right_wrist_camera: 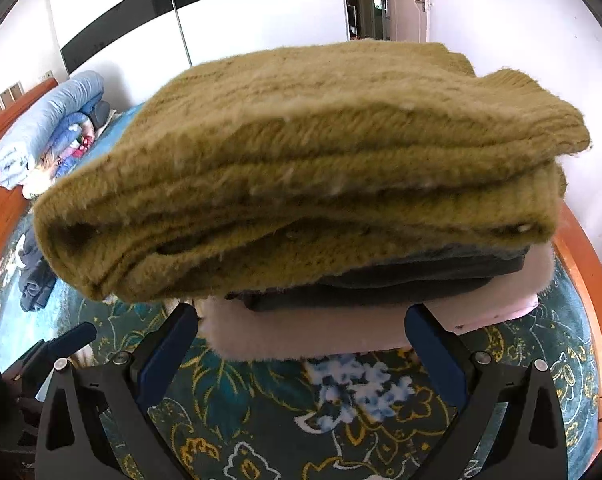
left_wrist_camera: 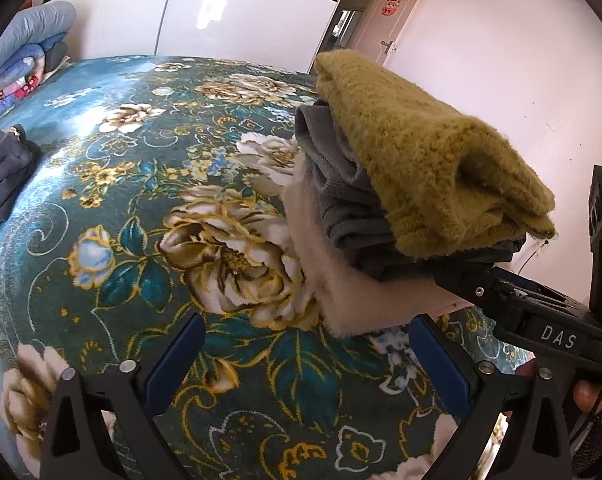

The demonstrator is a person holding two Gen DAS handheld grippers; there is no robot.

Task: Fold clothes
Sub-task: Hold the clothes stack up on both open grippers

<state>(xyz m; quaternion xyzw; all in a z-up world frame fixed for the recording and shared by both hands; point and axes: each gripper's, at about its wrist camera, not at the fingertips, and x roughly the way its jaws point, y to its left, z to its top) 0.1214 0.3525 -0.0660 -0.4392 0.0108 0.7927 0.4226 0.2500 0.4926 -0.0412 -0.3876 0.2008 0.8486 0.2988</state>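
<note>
A stack of folded clothes is held up above the bed: an olive knit sweater [left_wrist_camera: 429, 152] [right_wrist_camera: 313, 160] on top, a dark grey garment [left_wrist_camera: 345, 200] [right_wrist_camera: 381, 280] under it, and a cream fluffy garment [left_wrist_camera: 341, 292] [right_wrist_camera: 321, 332] at the bottom. My right gripper [right_wrist_camera: 301, 332] is open, its blue-padded fingers [right_wrist_camera: 169, 344] spread under the stack's near edge. It also shows in the left wrist view [left_wrist_camera: 501, 292], reaching under the stack from the right. My left gripper [left_wrist_camera: 307, 344] is open, its right finger by the cream garment's lower edge.
The bed has a teal floral cover [left_wrist_camera: 161, 220]. A dark crumpled garment [left_wrist_camera: 1, 176] [right_wrist_camera: 37, 276] lies at its left. Folded quilts [left_wrist_camera: 21, 52] [right_wrist_camera: 49, 132] sit at the headboard. A wooden bed frame [right_wrist_camera: 585, 292] runs along the right. A wardrobe and a door stand behind.
</note>
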